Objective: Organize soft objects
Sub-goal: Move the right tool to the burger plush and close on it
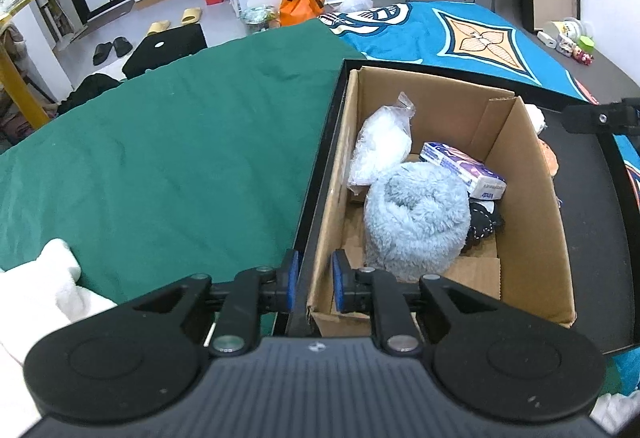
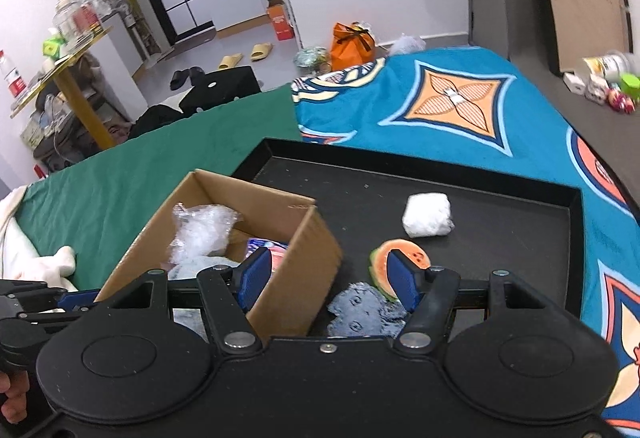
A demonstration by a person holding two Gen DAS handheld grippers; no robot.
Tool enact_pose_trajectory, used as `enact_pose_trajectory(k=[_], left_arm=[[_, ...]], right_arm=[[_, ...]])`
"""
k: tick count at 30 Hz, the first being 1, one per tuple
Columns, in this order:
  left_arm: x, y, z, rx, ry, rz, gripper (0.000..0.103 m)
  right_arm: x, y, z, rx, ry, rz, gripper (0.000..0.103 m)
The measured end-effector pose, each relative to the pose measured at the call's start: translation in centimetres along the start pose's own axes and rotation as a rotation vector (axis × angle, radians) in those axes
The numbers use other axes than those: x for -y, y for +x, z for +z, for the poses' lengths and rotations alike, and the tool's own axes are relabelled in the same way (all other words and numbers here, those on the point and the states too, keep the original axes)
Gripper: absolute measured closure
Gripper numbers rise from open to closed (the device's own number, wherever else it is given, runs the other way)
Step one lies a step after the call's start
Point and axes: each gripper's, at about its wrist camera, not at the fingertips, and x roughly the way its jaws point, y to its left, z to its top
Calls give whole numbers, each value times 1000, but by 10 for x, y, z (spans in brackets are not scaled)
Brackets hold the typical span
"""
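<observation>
**Box wall in the pinch, loose items waiting**

The cardboard box (image 2: 224,238) sits in the black tray (image 2: 576,238). The left gripper (image 1: 314,280), jaws barely apart, straddles its near wall: letting go may tip it. The right gripper (image 2: 324,274), half open and empty, hovers right of the box, over the blue cloth (image 2: 360,312) and watermelon toy (image 2: 378,258); it could snag both.

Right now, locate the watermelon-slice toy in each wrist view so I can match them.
Left wrist: only an orange sliver of the watermelon-slice toy shows, right of centre, behind the cardboard box's right wall.
Right wrist: lower centre, on the black tray, behind the right gripper's right finger.
Shared landmark: the cardboard box; the toy lies just outside its right wall.
</observation>
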Motion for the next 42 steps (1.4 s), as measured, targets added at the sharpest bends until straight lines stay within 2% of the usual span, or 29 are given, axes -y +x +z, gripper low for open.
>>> enact_pose_trajectory(k=[4, 11, 13, 17, 22, 25, 35, 42], left_arm=[[7, -3, 1, 7, 31, 26, 62], [13, -6, 3, 2, 24, 35, 38], [16, -5, 2, 1, 35, 44, 27], [18, -3, 4, -5, 29, 58, 21], [24, 1, 6, -13, 50, 73, 14], [29, 3, 8, -16, 76, 95, 10], [37, 16, 18, -44, 94, 129, 9], [36, 25, 18, -72, 76, 135, 9]], right_arm=[[12, -2, -2, -2, 30, 2, 39], [31, 2, -5, -19, 91, 5, 37], [38, 4, -6, -31, 113, 4, 36], [47, 8, -7, -44, 139, 11, 27], [58, 13, -7, -46, 178, 7, 22], [67, 17, -7, -51, 201, 9, 21], [87, 41, -3, -74, 260, 3, 22], [85, 64, -6, -101, 230, -7, 22]])
